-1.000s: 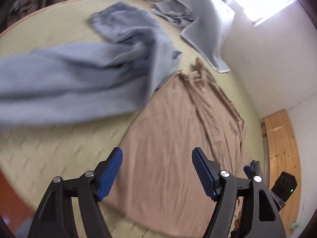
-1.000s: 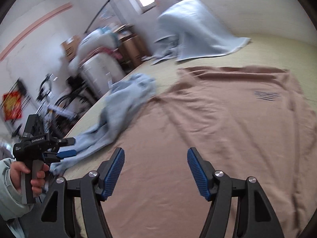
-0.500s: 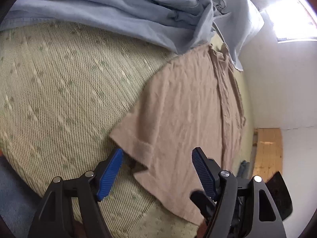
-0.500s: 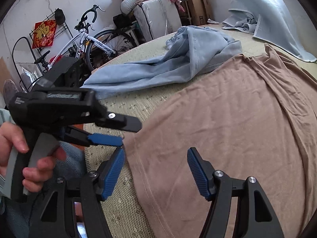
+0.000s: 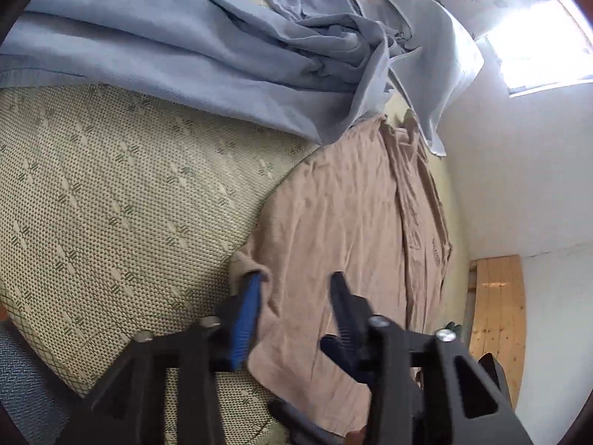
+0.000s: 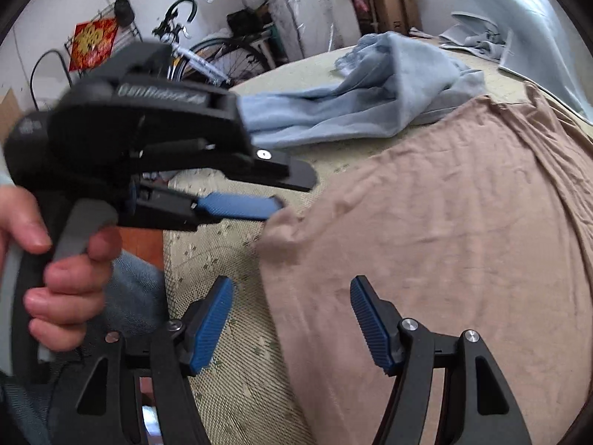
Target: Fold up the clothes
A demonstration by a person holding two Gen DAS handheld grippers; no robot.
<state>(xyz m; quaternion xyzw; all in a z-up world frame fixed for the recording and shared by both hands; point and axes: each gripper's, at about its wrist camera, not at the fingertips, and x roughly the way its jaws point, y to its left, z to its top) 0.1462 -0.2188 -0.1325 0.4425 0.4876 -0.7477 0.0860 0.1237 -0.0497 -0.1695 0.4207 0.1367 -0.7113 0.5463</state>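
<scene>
Half a second ago the left gripper (image 5: 294,282) stood wide over the near corner of the tan T-shirt (image 5: 355,222); now its jaws are closing with that corner bunched between them. One blue pad (image 5: 248,315) is already against the cloth, but motion blur leaves it unclear whether the far finger has met it yet, so the pinch looks begun rather than finished. Over the same stretch the right gripper (image 6: 291,319) has swung in from farther out over the shirt to the near hem, jaws spread apart and empty, straddling the shirt's edge where it meets the woven bed mat (image 6: 237,389).

The T-shirt lies spread flat on the mat, front down as far as can be judged, with a pair of light blue trousers (image 5: 185,48) heaped just beyond it and overlapping its far corner. With one corner being taken and the other gripper lined up on the hem, the first fold seems about to start.
</scene>
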